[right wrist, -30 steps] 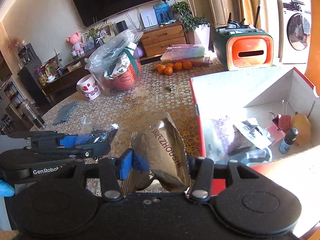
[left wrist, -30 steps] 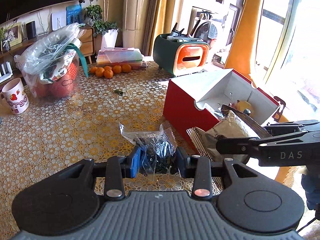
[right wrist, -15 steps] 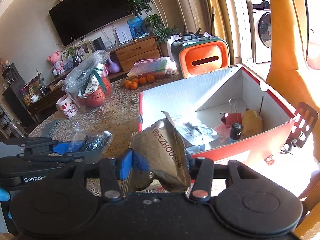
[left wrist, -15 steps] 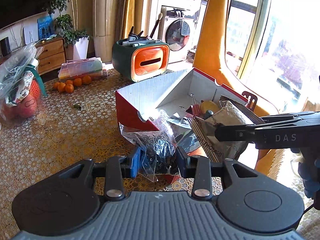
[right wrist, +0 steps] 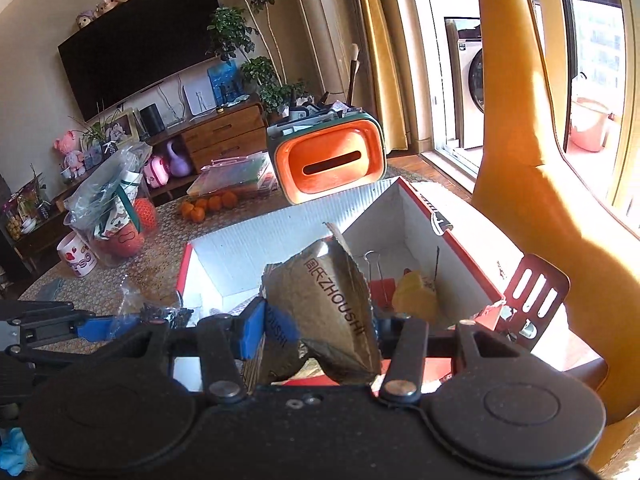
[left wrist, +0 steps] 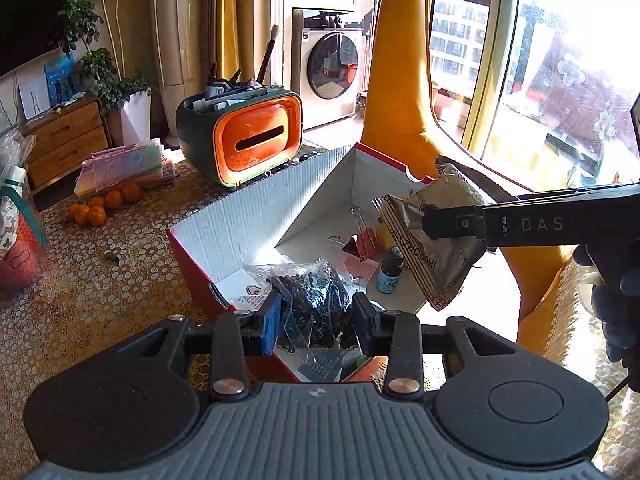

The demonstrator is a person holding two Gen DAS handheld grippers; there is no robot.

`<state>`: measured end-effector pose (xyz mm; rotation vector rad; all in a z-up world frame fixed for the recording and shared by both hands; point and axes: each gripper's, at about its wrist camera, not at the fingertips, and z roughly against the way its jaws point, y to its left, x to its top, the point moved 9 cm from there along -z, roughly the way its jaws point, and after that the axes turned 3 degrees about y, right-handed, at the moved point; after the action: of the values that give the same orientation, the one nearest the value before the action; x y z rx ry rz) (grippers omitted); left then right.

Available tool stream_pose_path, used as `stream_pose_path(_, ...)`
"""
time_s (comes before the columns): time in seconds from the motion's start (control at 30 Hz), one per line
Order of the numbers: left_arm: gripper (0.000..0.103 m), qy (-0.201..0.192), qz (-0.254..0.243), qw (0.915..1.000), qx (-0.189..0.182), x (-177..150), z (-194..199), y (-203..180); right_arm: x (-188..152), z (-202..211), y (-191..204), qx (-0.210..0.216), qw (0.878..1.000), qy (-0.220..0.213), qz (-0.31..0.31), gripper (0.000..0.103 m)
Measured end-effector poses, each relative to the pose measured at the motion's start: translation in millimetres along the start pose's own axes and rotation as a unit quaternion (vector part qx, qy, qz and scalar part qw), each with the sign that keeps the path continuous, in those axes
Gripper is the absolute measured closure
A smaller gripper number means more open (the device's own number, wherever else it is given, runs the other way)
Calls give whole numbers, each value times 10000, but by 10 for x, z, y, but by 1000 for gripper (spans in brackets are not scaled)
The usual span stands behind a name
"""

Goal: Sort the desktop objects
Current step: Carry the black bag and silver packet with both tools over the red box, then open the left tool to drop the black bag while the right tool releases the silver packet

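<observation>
Two loads over red box (left wrist: 192,280): left gripper (left wrist: 316,316) clamped on clear bag (left wrist: 312,300), right gripper (right wrist: 320,332) pinching foil pouch (right wrist: 328,300). Risk: release near rim, spill outside.

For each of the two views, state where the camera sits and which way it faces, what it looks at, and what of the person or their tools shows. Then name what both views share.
Left wrist view: on the left hand-held gripper, facing forward and down into the red box; it grips a clear bag; the right hand-held gripper and a gloved hand enter from the right.
Right wrist view: on the right hand-held gripper, facing the same box; it grips a foil pouch; the left hand-held gripper shows at left.
Shared: box, orange organizer, oranges, pouch.
</observation>
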<state>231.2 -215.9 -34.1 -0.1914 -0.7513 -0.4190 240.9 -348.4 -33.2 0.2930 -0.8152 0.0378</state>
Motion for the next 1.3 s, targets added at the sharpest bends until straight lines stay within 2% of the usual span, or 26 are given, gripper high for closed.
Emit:
stream_pose_path(0.4,66,321,-199,9991,207,237,-565,35,195,-540,-167,-168,9997,135,79,54)
stream_pose_path(0.8,66,704,-202,9967,339,237,-996,129,199,-1104,-295,-320,9979,533,156,54)
stream_pose_path(1.3,64,1002,-267,9944,218,224,-1252,149,109,-1272,-293,-374,9934,925,561,52)
